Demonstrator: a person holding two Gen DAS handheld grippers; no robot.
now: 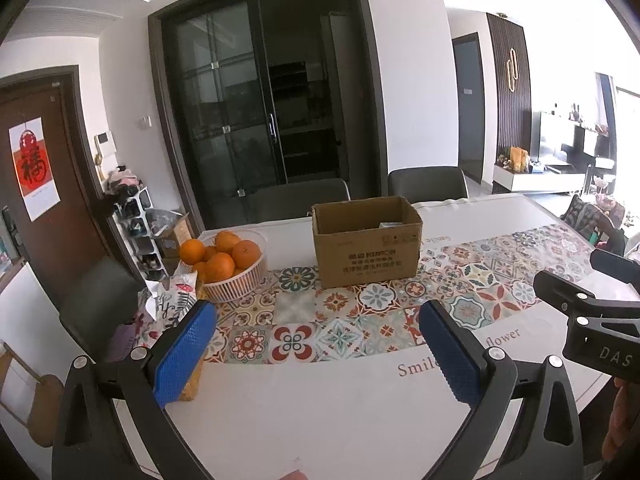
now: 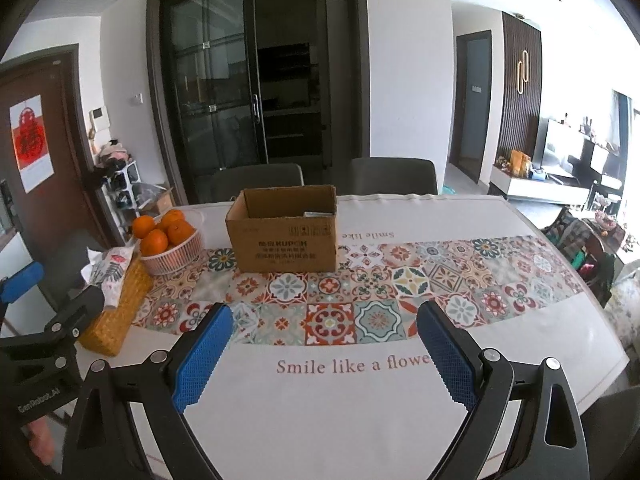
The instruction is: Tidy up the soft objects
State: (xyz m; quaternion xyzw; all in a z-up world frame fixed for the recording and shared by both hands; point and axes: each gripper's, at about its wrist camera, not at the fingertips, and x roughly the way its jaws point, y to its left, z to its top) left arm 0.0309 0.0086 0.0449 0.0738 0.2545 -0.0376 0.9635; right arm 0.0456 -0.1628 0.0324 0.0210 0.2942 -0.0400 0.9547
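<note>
Nearest the lens in the left wrist view, the left gripper (image 1: 316,340) is seen with its two blue-padded fingers (image 1: 184,354) spread wide apart and nothing held between them; only the tablecloth (image 1: 320,420) shows in the gap. Likewise, in the right wrist view, the right gripper (image 2: 324,344) is held open and empty above the printed words "Smile like a flower" at the lower centre of the frame. A band of patterned tiles is printed across the middle of the cloth in both views. On this band, slightly above centre in the frame, an open cardboard box (image 2: 282,234) is set upright; a small pale item is glimpsed inside, too little of it shown to be identified. To the left of the box, a white ribbed basket of oranges (image 2: 168,246) is placed. Lower left of it, a woven yellow tissue holder (image 2: 114,320) with a floral fabric cover (image 2: 112,276) is seen, touching or just beside the basket. Two grey chairs (image 2: 394,176) are drawn up at the far edge of the table, before dark glass doors (image 2: 224,80) in the upper centre.
</note>
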